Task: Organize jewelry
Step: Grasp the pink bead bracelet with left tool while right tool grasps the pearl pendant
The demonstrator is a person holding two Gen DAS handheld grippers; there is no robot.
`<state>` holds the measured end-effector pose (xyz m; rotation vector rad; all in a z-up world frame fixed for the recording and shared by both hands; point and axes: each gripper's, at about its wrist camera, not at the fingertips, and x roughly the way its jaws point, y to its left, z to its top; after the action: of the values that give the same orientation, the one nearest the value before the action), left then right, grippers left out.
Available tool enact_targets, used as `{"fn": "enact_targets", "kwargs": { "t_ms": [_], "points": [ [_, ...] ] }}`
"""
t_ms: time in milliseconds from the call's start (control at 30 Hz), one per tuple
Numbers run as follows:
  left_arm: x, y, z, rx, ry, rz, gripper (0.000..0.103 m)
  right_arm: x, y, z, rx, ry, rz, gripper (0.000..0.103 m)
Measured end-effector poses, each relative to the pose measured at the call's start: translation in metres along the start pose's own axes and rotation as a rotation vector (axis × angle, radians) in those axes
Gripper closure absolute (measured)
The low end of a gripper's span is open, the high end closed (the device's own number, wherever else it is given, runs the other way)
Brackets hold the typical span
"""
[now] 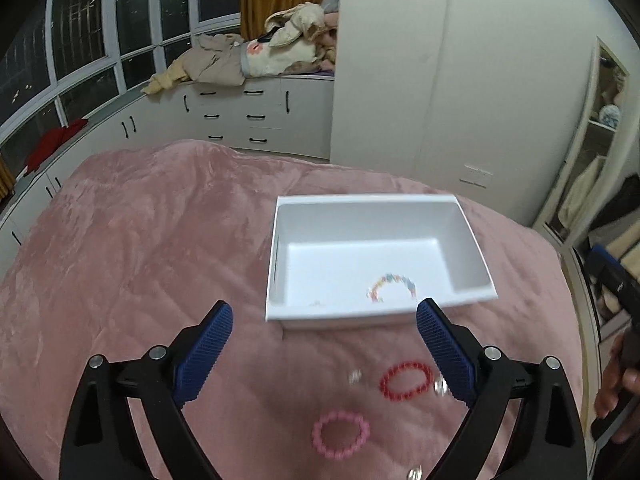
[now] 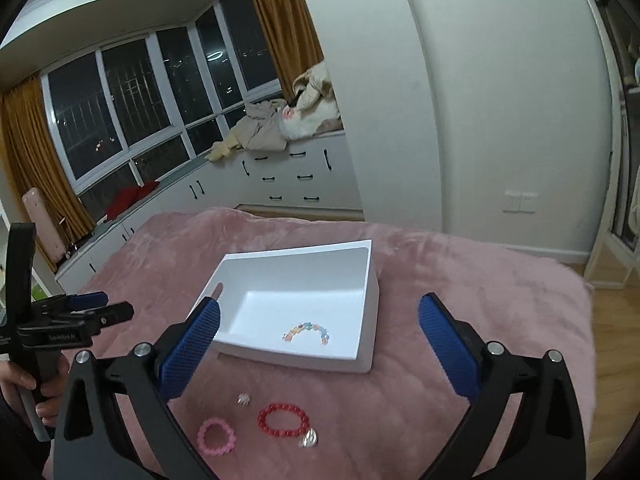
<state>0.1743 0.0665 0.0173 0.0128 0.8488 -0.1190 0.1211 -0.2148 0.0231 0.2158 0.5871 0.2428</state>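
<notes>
A white box (image 2: 362,304) sits open on a pink blanket (image 2: 480,280) that covers the bed, toward the far middle of the blanket. Inside it, on the floor close to the near wall, lies a pastel multicoloured bead bracelet (image 2: 306,331), curved in an arc; the left wrist view shows it (image 1: 392,286) blurred in the same near part of the box (image 1: 476,252).

On the blanket (image 1: 140,240) between the box and its near edge lie the loose pieces. A red bead bracelet (image 2: 283,419) rests nearest the box, with a pink bead bracelet (image 2: 216,437) to its left and slightly closer to the near edge, the two apart. A small silver piece (image 2: 243,399) lies just beyond them toward the box, and another silver piece (image 2: 308,438) sits just beside the red bracelet's near right side; their shapes are too small to make out.

The right gripper (image 2: 318,320) hangs above the box's near wall with its blue pads spread wide and nothing between them. The left gripper (image 1: 324,322) likewise stands wide apart and empty over the blanket in front of the box. In the right wrist view the left gripper shows at the left, held in a hand (image 2: 24,388); white lettering on its body is too blurred to read.
</notes>
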Motion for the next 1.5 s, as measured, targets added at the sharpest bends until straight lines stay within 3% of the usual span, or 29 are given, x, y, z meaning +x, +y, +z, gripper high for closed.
{"fn": "enact_targets", "kwargs": {
  "t_ms": [267,367,600,933,1100,1367,1500],
  "points": [
    [-0.033,-0.006,-0.070,0.070,0.021,-0.044,0.009,-0.055,0.034,-0.042,-0.054,-0.007,0.006,0.005],
    [-0.030,-0.010,-0.096,0.082,0.051,-0.065,0.009,-0.060,0.040,-0.062,-0.051,0.031,0.022,0.016],
    [-0.014,-0.020,-0.141,0.104,0.099,-0.095,0.009,-0.058,0.043,-0.115,-0.047,0.129,0.033,0.029],
    [0.028,-0.026,-0.172,0.096,0.160,-0.130,0.009,-0.031,0.028,-0.169,-0.004,0.255,0.060,0.045],
    [0.051,-0.025,-0.180,0.106,0.183,-0.107,0.009,-0.006,0.020,-0.186,-0.001,0.313,0.064,0.055],
    [0.094,-0.015,-0.186,0.054,0.242,-0.087,0.009,0.040,-0.001,-0.207,0.045,0.396,0.055,0.059],
    [0.110,-0.018,-0.185,0.077,0.244,-0.071,0.009,0.054,-0.010,-0.214,0.065,0.417,0.056,0.062]
  ]
}}
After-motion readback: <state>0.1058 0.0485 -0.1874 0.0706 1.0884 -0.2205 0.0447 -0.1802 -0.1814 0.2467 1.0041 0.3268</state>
